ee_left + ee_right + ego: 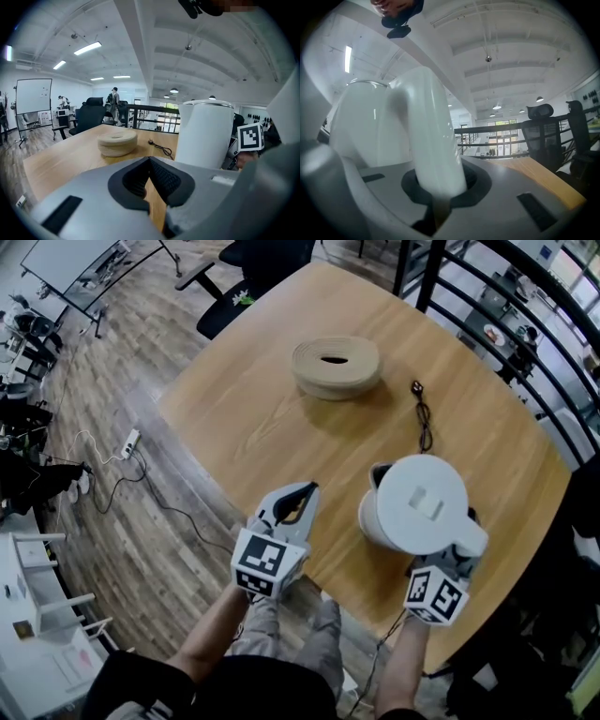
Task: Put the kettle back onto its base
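White plastic, smooth and rounded: the kettle point(417, 502) is at the near right of the desk point(253, 418), close to the near edge. The right tool point(459, 551) pinches its handle point(431, 136) from the near side. The left tool point(298, 495) is just to the kettle's left, its jaws pressed together on nothing.

No base shows in any view. A dark cord point(424, 423) runs from its loose plug point(416, 387) on the far side towards the kettle and vanishes behind it, so the base probably lies underneath, hidden by the kettle's own body. Whether the kettle's bottom touches anything I cannot tell. The beige ring point(336, 365) at the far middle of the desk is well apart, and what it is I cannot say.

The main risk is a blind landing. With the base out of sight, the kettle could come down off-centre, catch the rim and settle tilted rather than seated.

The grip adds to this. The pads hold a slick handle out to one side of the body's weight, so the kettle may pivot between them and tip as it meets the base.

A sideways nudge to correct things could push the base along the desk, dragging the cord, or shift everything towards the near edge. The idle left tool is close enough to bump the kettle's wall.
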Demonstrator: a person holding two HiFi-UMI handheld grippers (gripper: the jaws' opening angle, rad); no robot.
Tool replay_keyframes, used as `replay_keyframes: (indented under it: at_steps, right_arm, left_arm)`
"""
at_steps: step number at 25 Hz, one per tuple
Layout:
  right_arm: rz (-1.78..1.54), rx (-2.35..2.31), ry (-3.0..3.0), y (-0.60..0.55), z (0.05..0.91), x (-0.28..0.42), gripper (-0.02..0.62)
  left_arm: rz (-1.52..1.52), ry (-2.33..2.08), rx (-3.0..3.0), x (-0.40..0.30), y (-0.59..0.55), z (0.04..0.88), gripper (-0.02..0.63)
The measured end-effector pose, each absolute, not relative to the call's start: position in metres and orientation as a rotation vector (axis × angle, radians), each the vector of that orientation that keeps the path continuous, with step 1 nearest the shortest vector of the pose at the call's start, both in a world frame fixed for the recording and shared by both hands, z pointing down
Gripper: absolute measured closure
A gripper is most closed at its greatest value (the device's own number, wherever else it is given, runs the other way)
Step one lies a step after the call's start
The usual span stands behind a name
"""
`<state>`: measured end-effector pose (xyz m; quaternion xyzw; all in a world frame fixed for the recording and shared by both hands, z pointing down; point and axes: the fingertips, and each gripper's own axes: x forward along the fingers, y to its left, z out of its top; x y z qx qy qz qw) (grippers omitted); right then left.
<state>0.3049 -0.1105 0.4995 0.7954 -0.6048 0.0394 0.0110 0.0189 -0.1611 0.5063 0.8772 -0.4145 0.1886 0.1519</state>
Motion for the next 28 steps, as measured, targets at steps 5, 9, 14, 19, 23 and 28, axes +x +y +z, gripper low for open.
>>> replay_keyframes:
  at_steps: [5,9,14,19,23,28]
  right_arm:
    - [0.127,2.476,-1.889,-0.111,0.507,0.304,0.574]
    - [0.137,2.477,-1.888,-0.109,0.511,0.304,0.572]
    - [0.147,2.487,-1.891,-0.109,0.521,0.305,0.571]
    - [0.134,2.490,-1.903,-0.107,0.524,0.304,0.571]
    - [0.138,2.504,-1.909,-0.104,0.527,0.307,0.571]
    - [0.128,2.517,-1.921,-0.102,0.530,0.306,0.569]
  left_arm:
    - [0.550,-1.187,2.509,0.020,-0.160,0.513,0.609]
    - [0.555,-1.183,2.504,0.020,-0.157,0.517,0.609]
    - [0.558,-1.182,2.502,0.022,-0.157,0.524,0.609]
    - [0.564,-1.184,2.496,0.021,-0.157,0.526,0.609]
    - [0.571,-1.182,2.492,0.020,-0.155,0.529,0.609]
    - [0.577,-1.176,2.493,0.020,-0.155,0.531,0.609]
